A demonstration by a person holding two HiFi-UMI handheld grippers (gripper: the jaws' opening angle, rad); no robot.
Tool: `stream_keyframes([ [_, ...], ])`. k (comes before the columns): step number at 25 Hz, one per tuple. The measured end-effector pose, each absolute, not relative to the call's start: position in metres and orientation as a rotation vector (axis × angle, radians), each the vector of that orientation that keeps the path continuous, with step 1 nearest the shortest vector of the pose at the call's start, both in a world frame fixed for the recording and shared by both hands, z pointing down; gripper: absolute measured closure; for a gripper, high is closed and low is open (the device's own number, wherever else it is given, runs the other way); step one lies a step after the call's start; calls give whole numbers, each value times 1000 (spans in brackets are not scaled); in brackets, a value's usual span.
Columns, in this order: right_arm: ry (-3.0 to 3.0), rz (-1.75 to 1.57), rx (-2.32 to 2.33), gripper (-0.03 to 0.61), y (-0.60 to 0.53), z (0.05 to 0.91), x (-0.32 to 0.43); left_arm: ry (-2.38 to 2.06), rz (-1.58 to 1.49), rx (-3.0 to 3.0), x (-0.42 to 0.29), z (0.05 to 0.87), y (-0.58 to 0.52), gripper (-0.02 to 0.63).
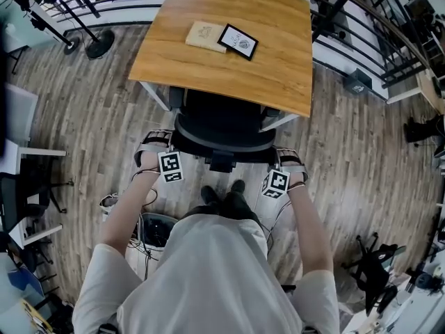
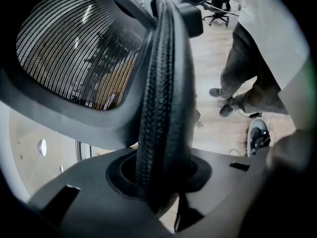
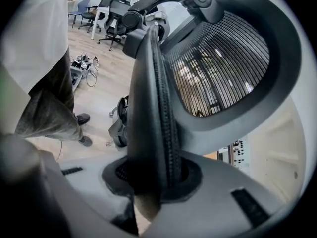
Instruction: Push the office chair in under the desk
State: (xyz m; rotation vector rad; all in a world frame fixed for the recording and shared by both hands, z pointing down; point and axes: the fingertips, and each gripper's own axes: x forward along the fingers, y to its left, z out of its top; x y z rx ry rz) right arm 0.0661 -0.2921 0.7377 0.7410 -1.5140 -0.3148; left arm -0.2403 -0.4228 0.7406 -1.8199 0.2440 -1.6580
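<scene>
ribbed armrests clamped beside curved mesh backrest.

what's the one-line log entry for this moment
left tool: shut on left armrest | right tool: shut on right armrest | office chair: partly under desk

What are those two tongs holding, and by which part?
The office chair: the left tongs are clamped on one padded armrest, and the right tongs on the other armrest.
</scene>
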Motion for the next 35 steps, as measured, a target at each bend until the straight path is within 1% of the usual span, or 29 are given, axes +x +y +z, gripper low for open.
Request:
stream_keyframes([
  [26, -1494, -291, 780, 505, -408, 736, 71, 218, -1623, -1809, -229, 737, -553, 517],
  [35, -1495, -294, 773, 505, -433, 735, 71, 210, -1625, -1806, -227, 736, -581, 517],
])
